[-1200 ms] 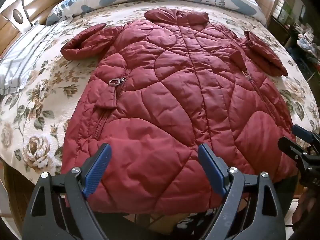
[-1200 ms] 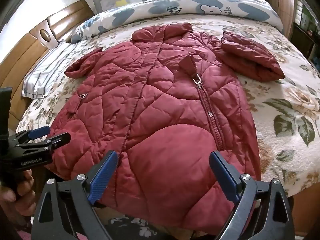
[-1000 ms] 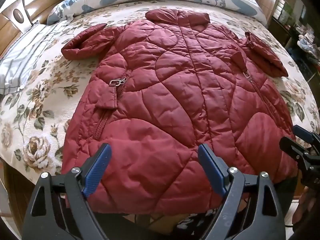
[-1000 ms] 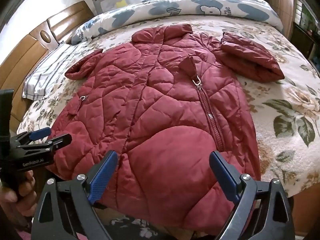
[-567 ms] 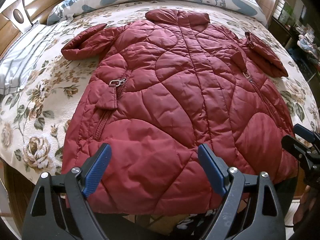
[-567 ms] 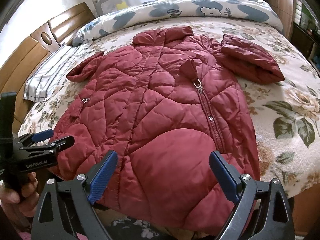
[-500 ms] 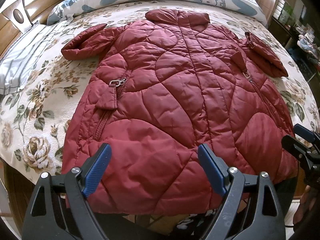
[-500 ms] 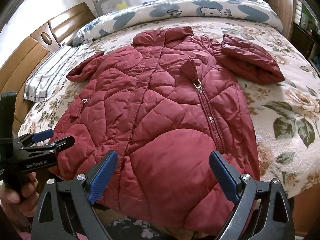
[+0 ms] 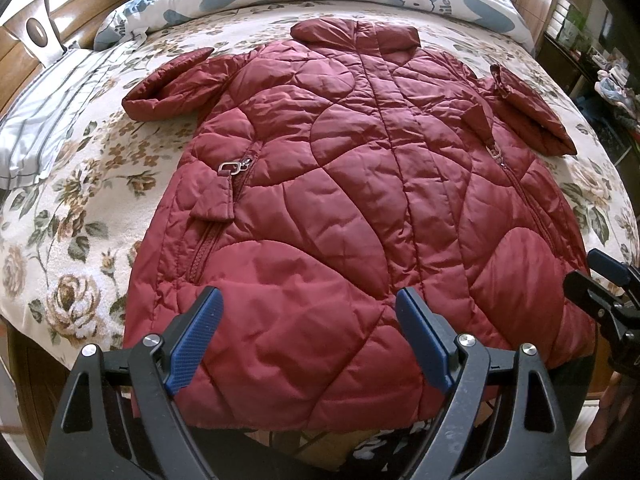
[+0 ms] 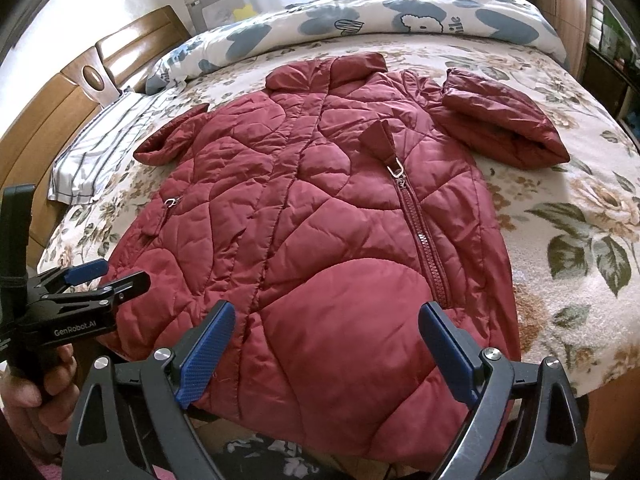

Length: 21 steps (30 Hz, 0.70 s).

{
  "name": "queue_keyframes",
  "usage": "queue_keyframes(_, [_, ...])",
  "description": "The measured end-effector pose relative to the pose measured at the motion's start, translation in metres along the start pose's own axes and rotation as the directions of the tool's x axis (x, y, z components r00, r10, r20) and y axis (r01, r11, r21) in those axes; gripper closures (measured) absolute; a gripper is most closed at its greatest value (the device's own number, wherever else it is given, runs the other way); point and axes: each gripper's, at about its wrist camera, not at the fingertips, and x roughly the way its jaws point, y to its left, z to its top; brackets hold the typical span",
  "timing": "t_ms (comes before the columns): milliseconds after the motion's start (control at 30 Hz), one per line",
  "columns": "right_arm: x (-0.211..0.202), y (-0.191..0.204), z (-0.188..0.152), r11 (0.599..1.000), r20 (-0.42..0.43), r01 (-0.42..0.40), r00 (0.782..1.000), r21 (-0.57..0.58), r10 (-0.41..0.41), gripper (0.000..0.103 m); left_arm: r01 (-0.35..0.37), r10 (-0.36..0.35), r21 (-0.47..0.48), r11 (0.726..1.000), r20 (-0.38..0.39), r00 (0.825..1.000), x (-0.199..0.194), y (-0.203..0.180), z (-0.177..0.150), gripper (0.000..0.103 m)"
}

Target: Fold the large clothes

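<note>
Only the right wrist view shows the left tool (image 10: 108, 276) in a hand (image 10: 36, 396); both tools gape wide over the jacket (image 9: 360, 208)

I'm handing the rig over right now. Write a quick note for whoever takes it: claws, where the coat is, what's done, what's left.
Left claw: open, holding nothing, hovering over the hem.
Right claw: open, holding nothing, also at the hem, toward the coat's right side.
Red coat: laid flat on the bed, collar at the far end, hem hanging over the near edge. Both sleeves lie out at the sides.
Done: coat spread out.
Left: all the folding; no fold made yet.
</note>
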Motion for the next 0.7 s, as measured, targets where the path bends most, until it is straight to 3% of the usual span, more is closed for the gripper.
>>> queue_keyframes(433, [0.002, -0.002, 0.005, 1.0, -0.014, -0.01, 1.0, 0.01, 0.01, 0.009, 0.006, -0.006, 0.001, 1.0, -0.004, 1.0, 0.002, -0.005, -0.001, 0.014])
queue_keyframes(700, [0.008, -0.008, 0.012, 0.999, 0.01, 0.031, 0.999, -0.012, -0.031, 0.009, 0.008, -0.009, -0.01, 1.0, -0.043, 0.999, 0.014, -0.001, 0.008, 0.014])
